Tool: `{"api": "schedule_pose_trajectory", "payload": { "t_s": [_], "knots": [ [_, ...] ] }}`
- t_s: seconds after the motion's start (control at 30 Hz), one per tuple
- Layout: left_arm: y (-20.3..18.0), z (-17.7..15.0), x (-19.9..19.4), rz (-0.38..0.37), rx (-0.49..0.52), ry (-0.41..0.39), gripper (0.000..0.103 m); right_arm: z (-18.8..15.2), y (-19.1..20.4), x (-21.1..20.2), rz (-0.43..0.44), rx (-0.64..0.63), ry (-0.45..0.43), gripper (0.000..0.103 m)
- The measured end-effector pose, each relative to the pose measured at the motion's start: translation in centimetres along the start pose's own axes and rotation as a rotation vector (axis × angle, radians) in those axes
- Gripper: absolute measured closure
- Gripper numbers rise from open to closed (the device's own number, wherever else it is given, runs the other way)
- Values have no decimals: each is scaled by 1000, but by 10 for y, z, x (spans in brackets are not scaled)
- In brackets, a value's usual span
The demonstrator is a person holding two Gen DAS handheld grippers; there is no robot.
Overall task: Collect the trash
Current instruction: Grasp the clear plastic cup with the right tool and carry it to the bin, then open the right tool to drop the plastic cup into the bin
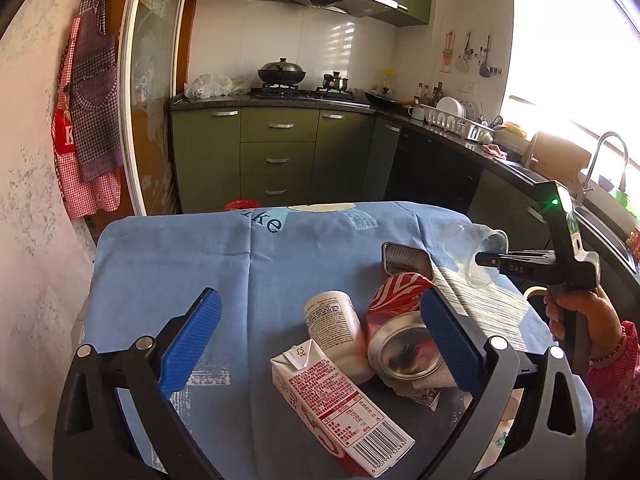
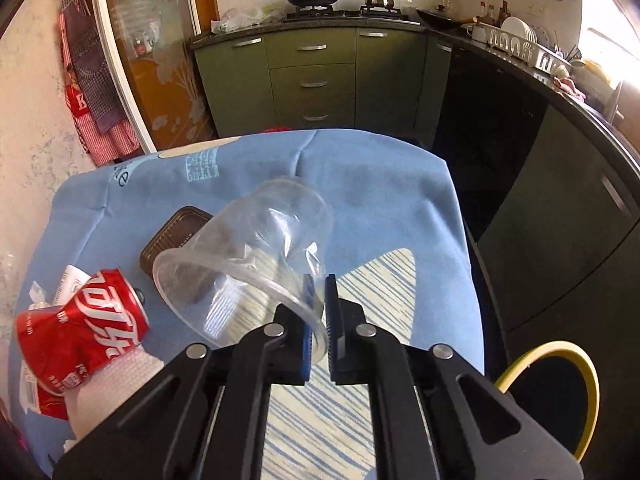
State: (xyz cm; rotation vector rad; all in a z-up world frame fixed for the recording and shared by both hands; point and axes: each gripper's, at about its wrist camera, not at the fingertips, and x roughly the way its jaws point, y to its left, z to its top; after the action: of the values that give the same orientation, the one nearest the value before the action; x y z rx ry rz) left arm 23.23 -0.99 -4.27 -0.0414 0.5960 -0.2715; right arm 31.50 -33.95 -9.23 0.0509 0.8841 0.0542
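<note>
The step in hand looks like removal of one piece of trash while the rest waits. The right gripper pinches the rim wall of a clear, soft plastic cup, one pad inside the mouth and one outside, the jaws pressed nearly together on the thin wall. The cup appears lifted off the blue-cloth-covered surface, tilted with its mouth toward 7 o'clock in the right wrist view.

The left gripper hangs spread wide over the pile, holding nothing. Between its blue pads lie a crushed red aluminium drink can, a white cylindrical plastic bottle touching the can at 9 o'clock of it, and a white-and-red paper milk carton at 6 o'clock of the bottle. A shallow brown rectangular plastic tray sits beyond the can at 12 o'clock. The right pad sits just beside the can; whether it touches is unclear.

A black round bin with a yellow rim shows at 4 o'clock of the right wrist view, below the surface edge. The next move probably calls for carrying the cup over that opening and letting go; the thin wall could slip or buckle under a hard squeeze. The left gripper could then close on the can.
</note>
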Motion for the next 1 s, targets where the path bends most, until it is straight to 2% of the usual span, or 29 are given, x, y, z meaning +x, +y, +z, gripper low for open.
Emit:
{"api": "schedule_pose_trajectory", "payload": {
  "t_s": [0.2,0.4,0.53,0.67,0.8,1.0],
  "knots": [
    [-4,-1,-1,-3,4,-4,5,-14,-16,-28,52,75,-13,97],
    [-7,-1,-3,-10,5,-11,5,-45,-45,-75,36,155,-75,97],
    [-10,-1,-5,-17,10,-17,5,-74,-85,-105,-33,249,-101,97],
    [-15,-2,-7,-26,23,-23,5,-108,-135,-119,-125,356,-75,97],
    [-20,-3,-8,-30,38,-29,5,-140,-180,-117,-208,449,-11,97],
    [-21,-4,-5,-34,42,-17,5,-164,-217,-102,-257,523,61,96]
  ]
}}
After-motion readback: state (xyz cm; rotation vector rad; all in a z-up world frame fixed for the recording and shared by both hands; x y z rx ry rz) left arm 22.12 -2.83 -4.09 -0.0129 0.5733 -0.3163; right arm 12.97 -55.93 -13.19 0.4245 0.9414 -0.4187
